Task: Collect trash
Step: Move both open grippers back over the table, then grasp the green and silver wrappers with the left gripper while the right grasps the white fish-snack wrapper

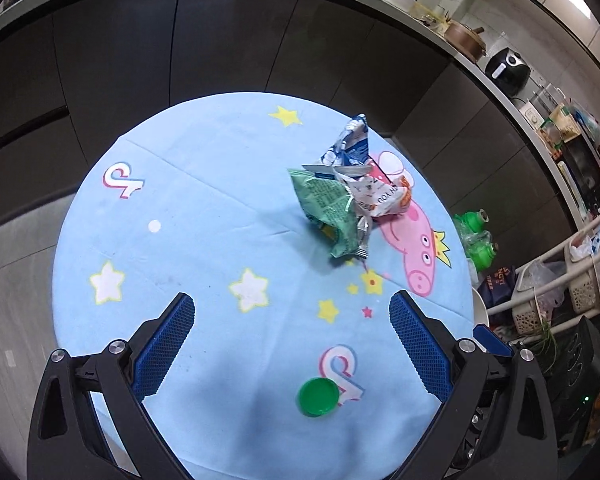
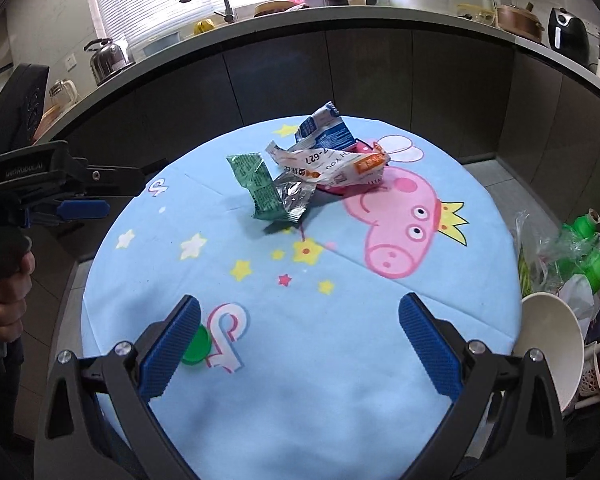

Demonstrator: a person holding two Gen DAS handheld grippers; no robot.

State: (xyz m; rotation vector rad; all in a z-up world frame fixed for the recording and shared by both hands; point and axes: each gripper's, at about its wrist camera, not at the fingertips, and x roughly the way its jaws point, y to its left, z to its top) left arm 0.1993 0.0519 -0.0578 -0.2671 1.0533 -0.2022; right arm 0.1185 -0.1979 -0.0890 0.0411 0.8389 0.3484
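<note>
A round table with a blue cartoon cloth (image 1: 204,208) (image 2: 340,360) carries a heap of crumpled wrappers: a green one (image 1: 326,208) (image 2: 260,188), a white and orange one (image 1: 384,196) (image 2: 332,166) and a blue and white one (image 1: 350,142) (image 2: 324,128). A green bottle cap (image 1: 318,397) (image 2: 198,346) lies near the front edge. My left gripper (image 1: 292,312) is open and empty above the cloth, the cap between its fingers. My right gripper (image 2: 300,316) is open and empty, its left finger (image 2: 172,348) partly covering the cap. The left tool's body shows at the left in the right wrist view (image 2: 56,184).
To the right of the table stand green plastic bottles in a clear bag (image 2: 580,252) (image 1: 478,236), a white paper bowl (image 2: 552,344) and white baskets (image 1: 560,284). A dark kitchen counter (image 2: 340,24) with a tap, kettle and appliances curves behind the table.
</note>
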